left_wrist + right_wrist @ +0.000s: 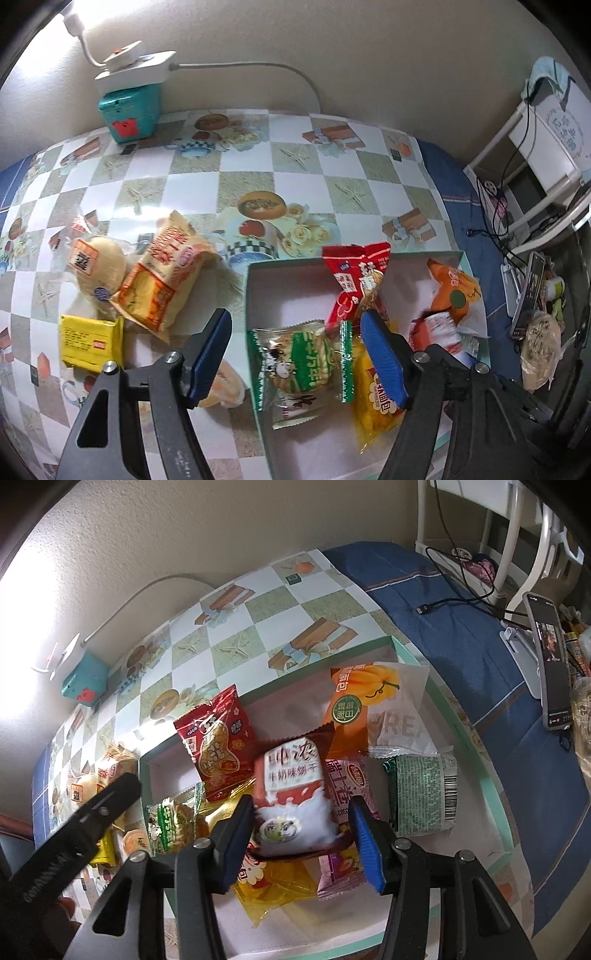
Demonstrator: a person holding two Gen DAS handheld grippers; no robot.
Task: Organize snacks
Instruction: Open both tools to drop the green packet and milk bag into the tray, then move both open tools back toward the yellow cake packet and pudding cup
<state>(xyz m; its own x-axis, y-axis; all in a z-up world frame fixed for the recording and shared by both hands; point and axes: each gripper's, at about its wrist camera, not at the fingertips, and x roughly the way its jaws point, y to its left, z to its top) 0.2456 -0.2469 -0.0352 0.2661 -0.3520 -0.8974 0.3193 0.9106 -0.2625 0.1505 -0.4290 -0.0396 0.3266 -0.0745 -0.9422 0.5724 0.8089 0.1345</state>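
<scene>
Two wrist views over a shallow green-rimmed box (255, 295) on a checkered tablecloth (258, 177), read from left to right with the box as landmark. Left of the box, outside it, lie a round bun (98, 269), a yellow packet (90, 341) and an orange bread packet (162, 280) whose long axis runs diagonally away from the box; these appear to be waiting their turn. The left gripper (295, 354) hovers over the box's near-left corner with its jaws apart and nothing between the pads, the green-and-white cracker packet (299, 362) lying flat beneath it, long axis roughly across the box. A red peanut packet (216, 746) leans on the far wall, top end tilted away. The right gripper (301, 834), over the box's middle, has a red-and-white milk biscuit packet (295, 797) between its pads; the left pad sits against it, the right shows a gap, so the grip looks released, packet upright, long axis pointing away. Right of it lie a dark green packet (421, 794) and a pumpkin bread packet (354, 709).
</scene>
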